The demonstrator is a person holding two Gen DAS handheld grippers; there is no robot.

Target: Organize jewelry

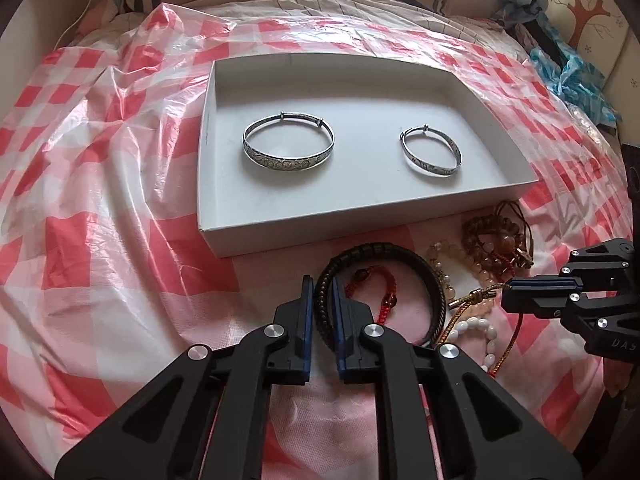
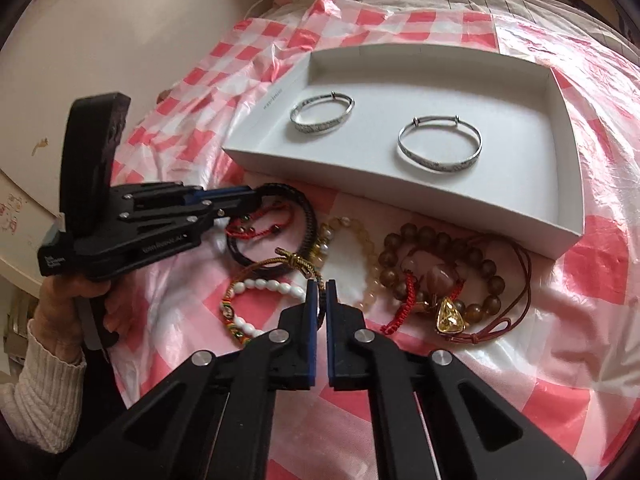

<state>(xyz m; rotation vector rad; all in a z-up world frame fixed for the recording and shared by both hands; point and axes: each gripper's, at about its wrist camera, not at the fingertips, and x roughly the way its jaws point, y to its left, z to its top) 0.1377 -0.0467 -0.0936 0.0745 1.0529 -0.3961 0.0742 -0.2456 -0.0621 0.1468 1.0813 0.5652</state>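
You have two engraved silver bangles (image 1: pixel 288 143) lying in the shallow white cardboard tray (image 1: pixel 208 184), while your left gripper (image 1: pixel 320 304) clamps the black braided bracelet (image 1: pixel 434 280), your right gripper (image 2: pixel 320 300) pinches the gold-brown cord bracelet (image 2: pixel 296 260), and the beaded pieces wait outside.

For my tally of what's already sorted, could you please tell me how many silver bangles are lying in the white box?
2: a wider silver bangle lies in the left half of the white box, a narrower silver bangle in the right half, apart. Nothing hides the box floor.
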